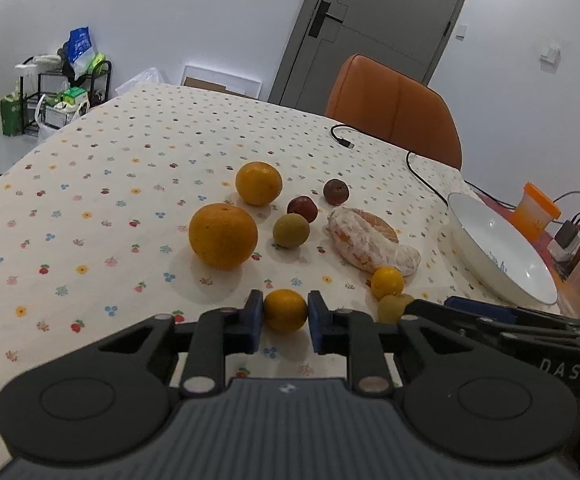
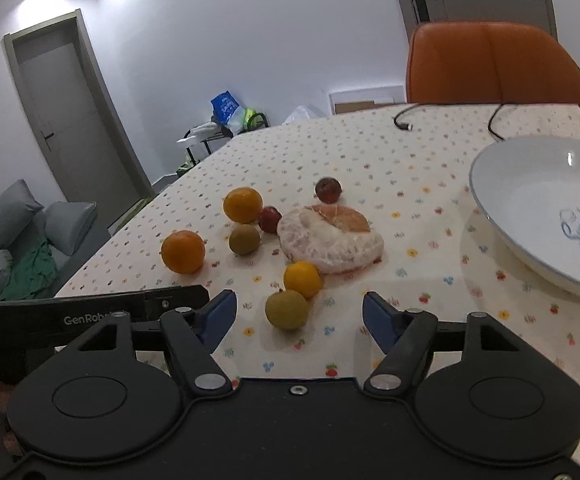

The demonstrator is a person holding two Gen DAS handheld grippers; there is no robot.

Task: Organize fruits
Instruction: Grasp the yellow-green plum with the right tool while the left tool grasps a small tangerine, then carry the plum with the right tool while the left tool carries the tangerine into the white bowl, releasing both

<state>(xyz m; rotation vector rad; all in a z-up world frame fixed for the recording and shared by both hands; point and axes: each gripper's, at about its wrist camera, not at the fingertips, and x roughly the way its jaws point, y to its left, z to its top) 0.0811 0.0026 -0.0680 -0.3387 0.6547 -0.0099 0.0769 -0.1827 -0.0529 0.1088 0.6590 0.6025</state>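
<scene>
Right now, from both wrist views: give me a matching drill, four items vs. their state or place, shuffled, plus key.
Column 1
1. small orange fruit
2. white bowl
3. peeled citrus
4. black cable

Column 2
A. lying on the tablecloth near the orange chair
B. between the left gripper pads
C. holds no fruit, at the table's right side
D. skinless, among the loose fruits

The right gripper is open, holding nothing.

Pairs: 1-B, 2-C, 3-D, 4-A
</scene>
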